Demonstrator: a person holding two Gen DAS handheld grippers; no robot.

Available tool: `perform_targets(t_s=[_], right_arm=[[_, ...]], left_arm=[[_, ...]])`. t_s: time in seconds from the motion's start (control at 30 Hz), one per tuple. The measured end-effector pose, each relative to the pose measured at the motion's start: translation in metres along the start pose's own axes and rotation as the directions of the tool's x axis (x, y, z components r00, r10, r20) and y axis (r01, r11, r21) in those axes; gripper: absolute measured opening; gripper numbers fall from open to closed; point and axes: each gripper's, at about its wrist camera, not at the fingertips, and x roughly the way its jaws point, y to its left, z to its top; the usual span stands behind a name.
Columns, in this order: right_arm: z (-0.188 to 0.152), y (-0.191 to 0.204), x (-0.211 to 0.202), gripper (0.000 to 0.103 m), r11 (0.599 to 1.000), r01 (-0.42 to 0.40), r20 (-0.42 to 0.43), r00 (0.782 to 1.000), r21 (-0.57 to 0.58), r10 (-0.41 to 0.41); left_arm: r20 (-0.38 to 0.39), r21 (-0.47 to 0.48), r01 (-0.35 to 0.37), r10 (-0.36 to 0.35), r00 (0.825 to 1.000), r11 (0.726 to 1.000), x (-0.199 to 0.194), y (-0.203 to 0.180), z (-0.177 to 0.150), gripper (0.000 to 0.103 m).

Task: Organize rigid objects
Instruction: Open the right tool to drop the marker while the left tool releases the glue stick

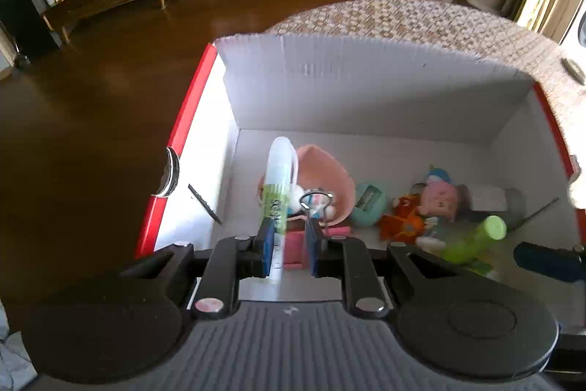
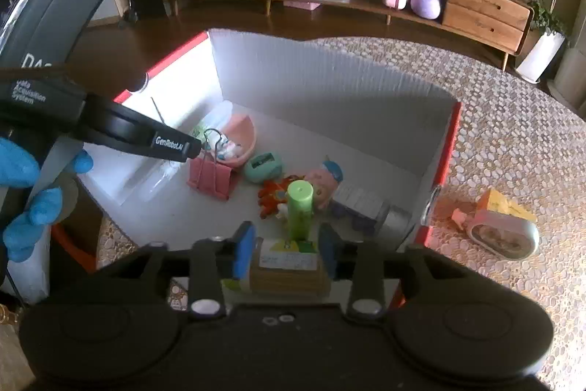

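Both claws are over the white box [image 2: 329, 76] with the red rim, which sits on the woven-covered counter [image 2: 512, 141].

The left claw [image 1: 289, 244] is clamped tight on a clear tube with a green label [image 1: 276, 185]. The tube stands up between the blue pads [image 1: 265, 244], leaning along the left one, near the box's left wall. From the right wrist view that claw reaches in from the left, a blue-gloved hand [image 2: 22, 193] behind it.

The right claw [image 2: 285, 251] stands partly open. Between its blue pads is a green-capped bottle [image 2: 300, 207], with a gap showing on both sides, so the pads are not pressing on it. The bottle's body is blurred, and whether it rests on the box floor is hard to say. The left wrist view has it near the box's near wall, toward the right.

On the box floor, a pink bowl [image 2: 243, 138] lies near the back left, with a small white toy [image 2: 229, 149] in it. A pink binder clip [image 2: 210, 176] sits just in front of the bowl. To the bowl's right is a teal oval sharpener [image 2: 263, 167], then an orange plush [image 2: 273, 196] and a pink doll with a blue cap [image 2: 326, 180], touching each other. A clear labelled jar [image 2: 362, 202] lies on its side toward the box's right wall.

Outside the box, to its right on the counter, lie a pink-and-yellow toy [image 2: 498, 207] and a small clock [image 2: 501, 237].
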Motion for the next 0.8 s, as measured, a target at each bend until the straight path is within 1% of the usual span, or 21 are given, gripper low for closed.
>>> perform_targets(t_s=[0.1, 0.2, 0.27, 0.37, 0.5, 0.63, 0.8], right_arm=[[0.0, 0.0, -0.01, 0.059, 1.0, 0.002, 0.021, 1.0, 0.002, -0.002], [-0.001, -0.001, -0.019, 0.063, 1.0, 0.0, 0.038, 0.999, 0.0, 0.0], [-0.002, -0.002, -0.025, 0.064, 1.0, -0.003, 0.047, 0.999, -0.002, 0.003], [-0.003, -0.003, -0.034, 0.072, 1.0, -0.006, 0.061, 0.998, -0.003, 0.007], [-0.005, -0.006, -0.051, 0.077, 1.0, -0.025, 0.087, 0.996, 0.003, 0.025], [-0.01, -0.012, -0.073, 0.083, 0.999, -0.053, 0.129, 0.99, -0.004, 0.053], [-0.017, -0.02, -0.096, 0.087, 0.997, -0.072, 0.173, 0.982, -0.021, 0.074]], left_arm=[[0.013, -0.008, 0.019, -0.019, 1.0, 1.0, -0.009, -0.002, -0.002, 0.018], [0.015, -0.02, 0.031, -0.03, 0.999, 0.999, -0.015, 0.0, -0.004, 0.018], [0.021, -0.02, 0.038, -0.038, 0.999, 0.999, -0.019, -0.001, -0.006, 0.018], [0.038, -0.015, 0.044, -0.043, 0.998, 0.999, -0.028, -0.003, -0.01, 0.018], [0.063, -0.024, 0.062, -0.061, 0.996, 0.998, -0.041, -0.005, -0.016, 0.018], [0.128, -0.019, 0.068, -0.065, 0.99, 0.998, -0.063, -0.009, -0.024, 0.018], [0.187, -0.009, 0.115, -0.111, 0.976, 0.993, -0.088, -0.018, -0.034, 0.018]])
